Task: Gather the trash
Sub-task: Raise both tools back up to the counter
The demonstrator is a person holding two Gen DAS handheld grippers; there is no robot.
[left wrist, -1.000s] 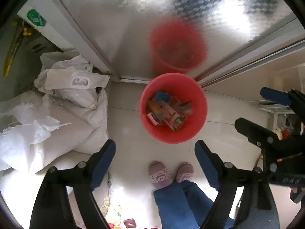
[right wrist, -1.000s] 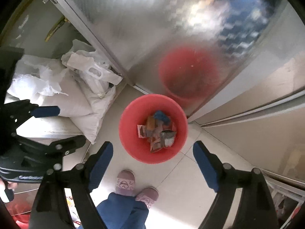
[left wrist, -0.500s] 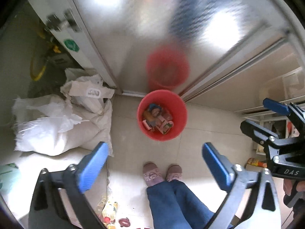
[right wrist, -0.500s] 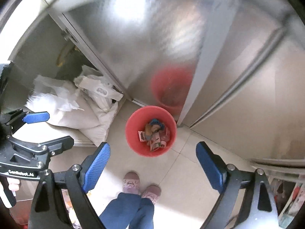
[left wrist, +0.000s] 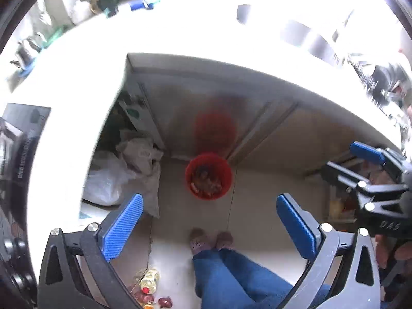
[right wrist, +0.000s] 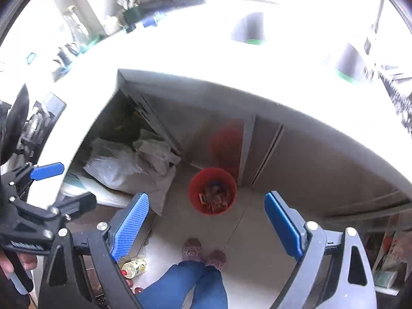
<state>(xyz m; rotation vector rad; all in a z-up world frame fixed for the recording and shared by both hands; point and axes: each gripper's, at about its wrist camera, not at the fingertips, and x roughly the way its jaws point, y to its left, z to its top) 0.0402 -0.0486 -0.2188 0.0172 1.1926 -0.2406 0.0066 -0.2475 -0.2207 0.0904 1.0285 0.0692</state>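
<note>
A red bucket [left wrist: 209,175] holding several wrappers stands on the floor far below, against a steel cabinet; it also shows in the right wrist view [right wrist: 212,190]. My left gripper [left wrist: 209,219] is open and empty, high above the floor. My right gripper [right wrist: 207,222] is open and empty at about the same height. Each gripper shows at the edge of the other's view: the right one [left wrist: 365,170] and the left one [right wrist: 49,182]. A bright white countertop [left wrist: 180,25] fills the upper part of both views, overexposed.
White sacks and bags [right wrist: 134,164] lie left of the bucket. A yellow bottle [left wrist: 149,280] lies on the floor near the person's slippers [left wrist: 211,239]. Jars and items [right wrist: 134,13] stand at the counter's far side. A dark appliance [left wrist: 18,139] sits at left.
Both grippers have risen well away from the bucket, which now looks much smaller. The countertop has come into view above. Both stay open.
</note>
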